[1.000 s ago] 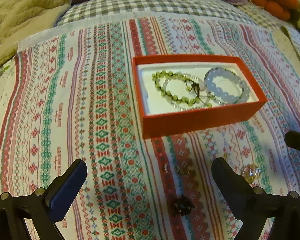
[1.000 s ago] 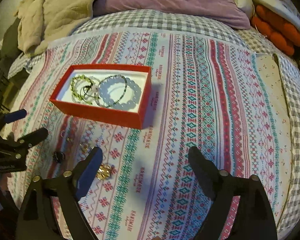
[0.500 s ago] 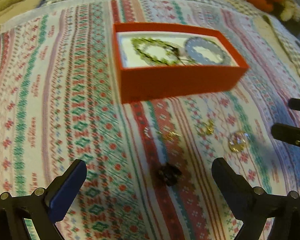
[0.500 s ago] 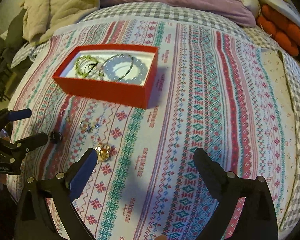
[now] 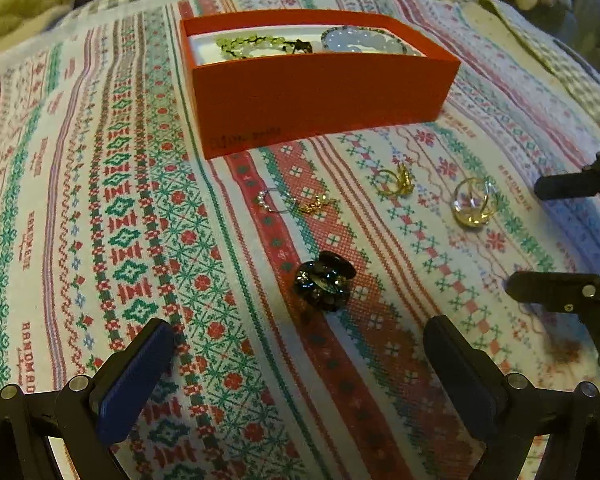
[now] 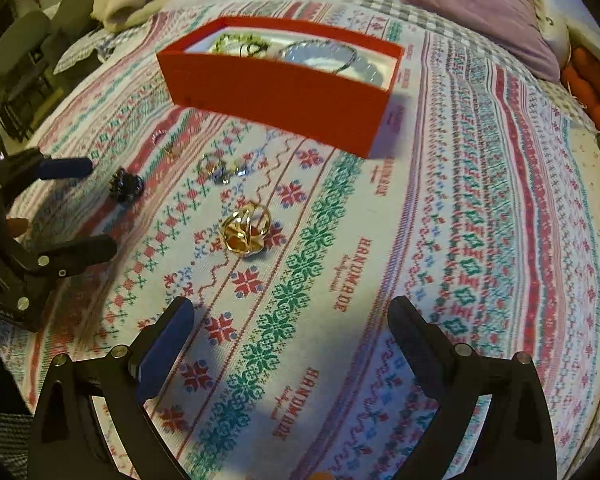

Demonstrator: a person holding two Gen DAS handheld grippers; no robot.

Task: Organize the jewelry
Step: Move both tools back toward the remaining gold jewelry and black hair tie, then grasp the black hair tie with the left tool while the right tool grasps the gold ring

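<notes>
**Both grippers low over the loose rings, red box beyond**

The red box (image 5: 324,96) sits on the patterned bedspread (image 5: 100,200) in the upper middle of the left wrist view, open-topped with a white lining; inside it lie a green bead bracelet (image 5: 240,44) at the left and a pale blue bead bracelet (image 5: 364,40) at the right, with a dark knot between them. On the cloth below the box lie the loose pieces: a dark faceted ring (image 5: 324,286) at centre, a thin silver ring (image 5: 274,200) touching a small gold piece (image 5: 314,204), a gold ring (image 5: 394,180) to their right, and a large gold ring with a clear stone (image 5: 472,208) further right.

Against the frames a second ago, the box fills more of both views and shows more of its side wall and less of its contents; the rings have climbed from the lower edge toward mid-frame and look larger; both cameras sit lower and nearer the cloth.

The left gripper (image 5: 300,360) is spread wide and empty; the dark faceted ring lies just above the gap between its fingers, apart from both pads. The right gripper (image 6: 288,332) has its jaws opening, nothing between them; the large gold ring (image 6: 246,232) lies above its left finger, well clear; the left gripper appears at the left edge of that view.
</notes>
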